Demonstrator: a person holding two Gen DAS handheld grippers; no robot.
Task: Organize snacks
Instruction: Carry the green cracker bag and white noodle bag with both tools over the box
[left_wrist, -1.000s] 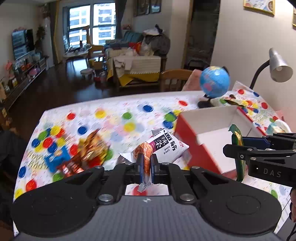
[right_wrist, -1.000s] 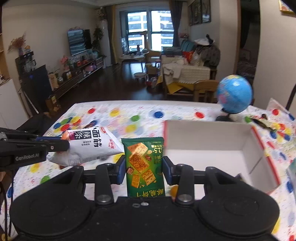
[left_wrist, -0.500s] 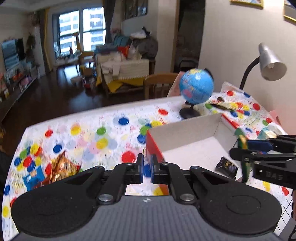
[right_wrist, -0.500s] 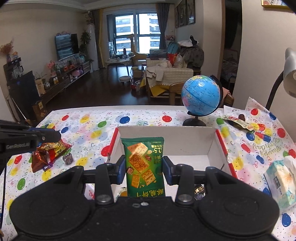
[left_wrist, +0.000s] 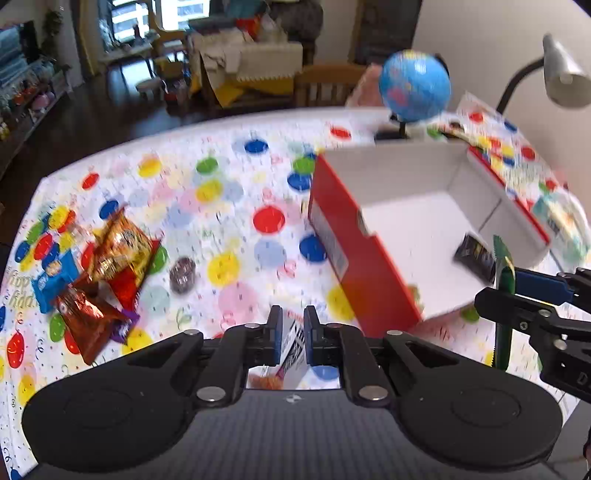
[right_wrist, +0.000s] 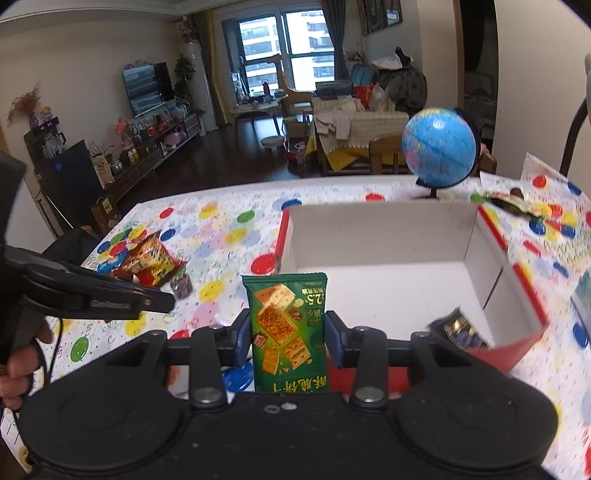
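My left gripper hangs low over the dotted tablecloth, just left of the red and white box. A white snack packet with black print sits between its jaws, which are opening a little. In the right wrist view this gripper is a dark arm at the left. My right gripper is shut on a green cracker packet, held upright over the box's near wall. The same packet shows edge-on in the left wrist view. A small dark packet lies inside the box.
Red, gold and blue snack packets are piled at the table's left, with a small dark round snack beside them. A blue globe and a desk lamp stand behind the box. A tissue pack lies to its right.
My left gripper has dropped and tipped down beside the box, and the white packet shows between slightly parted jaws. My right gripper has moved in over the box with the green packet.
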